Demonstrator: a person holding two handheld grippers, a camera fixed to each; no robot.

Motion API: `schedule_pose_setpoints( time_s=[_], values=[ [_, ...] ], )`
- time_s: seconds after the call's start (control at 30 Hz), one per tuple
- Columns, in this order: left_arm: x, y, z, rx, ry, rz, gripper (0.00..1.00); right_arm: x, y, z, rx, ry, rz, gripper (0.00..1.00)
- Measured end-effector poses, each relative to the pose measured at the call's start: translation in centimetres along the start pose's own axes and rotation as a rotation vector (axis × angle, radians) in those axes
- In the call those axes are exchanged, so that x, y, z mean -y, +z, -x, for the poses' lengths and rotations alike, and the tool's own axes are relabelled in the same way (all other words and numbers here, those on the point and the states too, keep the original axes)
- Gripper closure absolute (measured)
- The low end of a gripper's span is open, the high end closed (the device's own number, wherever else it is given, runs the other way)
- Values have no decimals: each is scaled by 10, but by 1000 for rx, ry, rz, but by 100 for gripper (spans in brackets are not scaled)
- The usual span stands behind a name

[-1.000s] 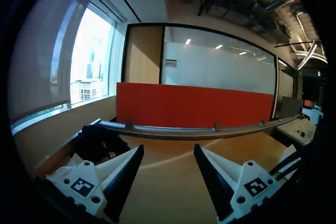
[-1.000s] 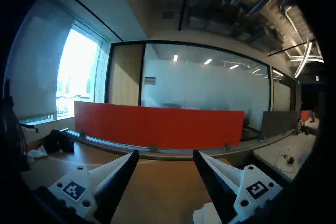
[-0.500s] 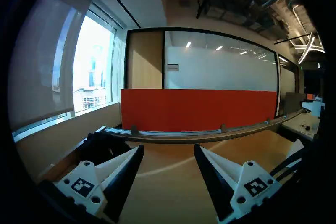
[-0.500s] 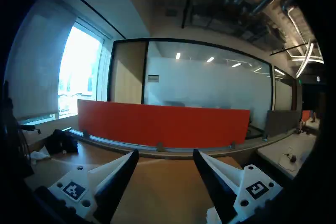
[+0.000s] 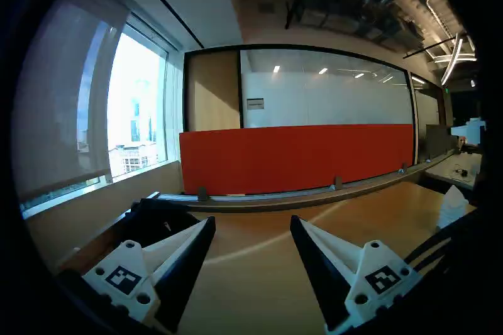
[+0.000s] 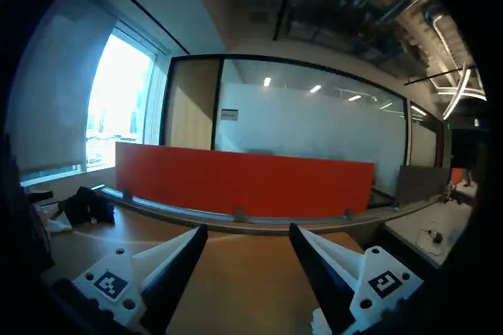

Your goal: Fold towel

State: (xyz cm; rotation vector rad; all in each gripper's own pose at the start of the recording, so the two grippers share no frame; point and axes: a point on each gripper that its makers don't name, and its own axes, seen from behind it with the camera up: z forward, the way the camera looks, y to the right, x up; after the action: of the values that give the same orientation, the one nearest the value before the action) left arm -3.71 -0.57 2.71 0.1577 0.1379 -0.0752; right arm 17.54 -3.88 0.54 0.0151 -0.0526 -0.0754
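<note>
My left gripper [image 5: 251, 220] hangs open over a bare wooden table [image 5: 251, 272], with nothing between its fingers. My right gripper [image 6: 248, 228] is open too, above the same kind of wooden table [image 6: 245, 285], and holds nothing. A small patch of white cloth [image 6: 318, 324], probably the towel, peeks out at the bottom edge beside the right finger; most of it is hidden. A white pointed shape [image 5: 453, 205] with black cables under it sits at the far right of the left gripper view; I cannot tell what it is.
A red partition [image 5: 295, 156] on a grey rail [image 5: 276, 195] closes the table's far edge. A black bag [image 5: 154, 219] lies at the left, also seen as a black bag [image 6: 85, 204] with white cloth [image 6: 58, 224] beside it. Windows stand left, another desk [image 6: 421, 231] right.
Both cameras have shifted slightly. The white cloth patch in the right gripper view has slipped lower and shrunk. The white shape in the left gripper view has risen. Both grippers stayed open.
</note>
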Motion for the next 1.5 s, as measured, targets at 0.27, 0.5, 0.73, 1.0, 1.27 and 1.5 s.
schedule_pose_setpoints(
  time_s=[0.27, 0.5, 0.73, 1.0, 1.27, 1.5],
  values=[
    [0, -5, 32, -23, 15, -6, 12, 10, 0, 18, -6, -4, -6, 0],
    [4, -5, 61, -41, 0, -13, 12, 19, 1, 35, -11, -12, -13, 0],
    [5, -2, 89, -57, -15, -17, 12, 23, 6, 53, -26, -25, -16, 0],
    [6, 0, 113, -61, -31, -24, 12, 20, 10, 65, -31, -46, -11, 0],
    [8, 2, 121, -64, -36, -27, 12, 16, 10, 64, -39, -51, -6, 0],
    [6, 3, 132, -52, -41, -24, 12, 10, 8, 63, -40, -51, 4, 0]
  ],
)
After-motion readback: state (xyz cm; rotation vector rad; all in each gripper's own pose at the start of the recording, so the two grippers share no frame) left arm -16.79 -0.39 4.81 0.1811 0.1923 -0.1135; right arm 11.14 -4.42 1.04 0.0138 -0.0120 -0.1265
